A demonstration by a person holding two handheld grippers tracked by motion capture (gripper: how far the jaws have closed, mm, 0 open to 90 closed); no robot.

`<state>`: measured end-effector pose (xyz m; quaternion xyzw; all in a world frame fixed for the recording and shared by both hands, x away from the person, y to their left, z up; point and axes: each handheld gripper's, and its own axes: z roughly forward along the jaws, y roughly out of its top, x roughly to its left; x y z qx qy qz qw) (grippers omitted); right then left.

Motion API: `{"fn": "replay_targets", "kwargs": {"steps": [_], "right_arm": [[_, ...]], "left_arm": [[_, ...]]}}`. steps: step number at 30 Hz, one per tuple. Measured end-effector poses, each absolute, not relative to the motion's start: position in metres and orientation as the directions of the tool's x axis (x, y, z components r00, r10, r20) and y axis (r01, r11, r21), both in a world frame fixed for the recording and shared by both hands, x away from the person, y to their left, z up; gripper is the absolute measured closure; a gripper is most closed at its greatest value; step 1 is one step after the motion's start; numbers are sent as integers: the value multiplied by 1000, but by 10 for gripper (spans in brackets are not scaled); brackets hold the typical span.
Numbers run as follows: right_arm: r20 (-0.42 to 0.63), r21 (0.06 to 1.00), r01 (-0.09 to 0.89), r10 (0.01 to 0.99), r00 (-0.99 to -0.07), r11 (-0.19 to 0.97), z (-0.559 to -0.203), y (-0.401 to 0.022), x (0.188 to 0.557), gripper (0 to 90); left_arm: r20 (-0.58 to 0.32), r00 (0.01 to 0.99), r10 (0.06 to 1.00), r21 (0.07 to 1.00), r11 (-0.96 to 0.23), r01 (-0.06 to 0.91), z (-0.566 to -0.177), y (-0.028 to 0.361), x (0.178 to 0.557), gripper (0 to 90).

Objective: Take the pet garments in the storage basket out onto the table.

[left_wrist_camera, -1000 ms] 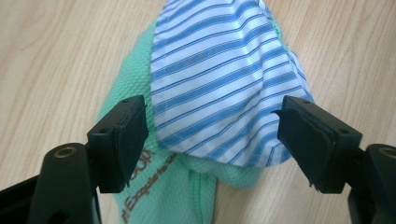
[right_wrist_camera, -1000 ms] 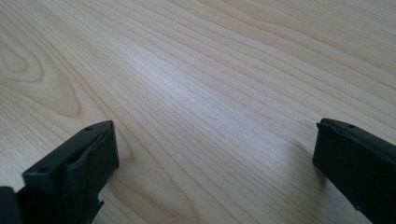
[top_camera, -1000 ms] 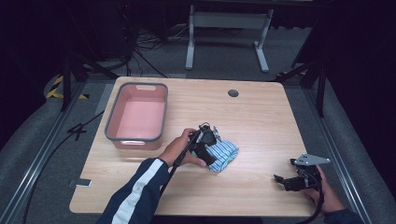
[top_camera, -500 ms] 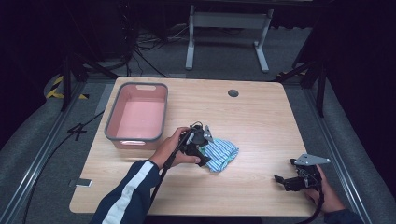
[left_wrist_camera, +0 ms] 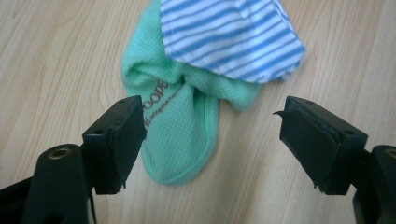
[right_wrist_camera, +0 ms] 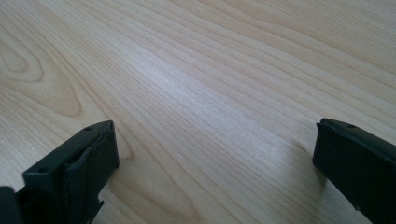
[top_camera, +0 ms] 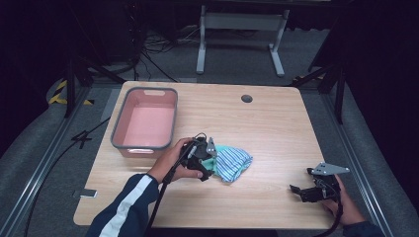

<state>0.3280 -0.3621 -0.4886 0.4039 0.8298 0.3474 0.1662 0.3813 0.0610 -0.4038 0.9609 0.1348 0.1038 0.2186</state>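
A mint-green sock [left_wrist_camera: 180,135] lies on the wooden table with a blue-and-white striped cloth [left_wrist_camera: 229,37] over its far end. In the high view the striped cloth [top_camera: 234,163] and the green sock [top_camera: 213,162] sit as one small pile at the table's middle front. My left gripper [left_wrist_camera: 210,135] is open, its jaws standing either side of the sock's near end without pressing it. From above, the left gripper [top_camera: 205,163] is at the pile's left edge. My right gripper [right_wrist_camera: 215,158] is open over bare wood, at the front right corner [top_camera: 302,190].
A pink tub with a grey rim [top_camera: 116,132] stands at the left of the table, just behind my left hand. A dark round hole [top_camera: 246,98] is in the tabletop near the far edge. A white frame [top_camera: 237,29] stands on the floor beyond.
My left hand and gripper have shifted left, back toward the pile's left edge. The cloth pile and the right gripper have stayed where they were.
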Motion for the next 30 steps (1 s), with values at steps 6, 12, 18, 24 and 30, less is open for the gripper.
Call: {"fn": "replay_targets", "kwargs": {"steps": [6, 12, 18, 24, 30], "right_arm": [[5, 711, 555, 786, -618, 432, -489, -362, 328, 6], [6, 711, 555, 786, -618, 431, -489, -362, 328, 6], [6, 711, 556, 786, -618, 431, -489, -362, 328, 6], [9, 711, 558, 787, -617, 428, -488, -362, 328, 6], [9, 711, 557, 787, -617, 428, -488, -362, 328, 6]], "left_arm": [[157, 938, 309, 445, -870, 212, -406, 74, 373, 228], [171, 932, 321, 437, -872, 220, -411, 89, 365, 228], [180, 923, 340, 434, -869, 236, -415, 107, 358, 228], [205, 915, 348, 409, -880, 243, -421, 128, 351, 227], [208, 900, 382, 422, -866, 270, -427, 149, 345, 226]]}}
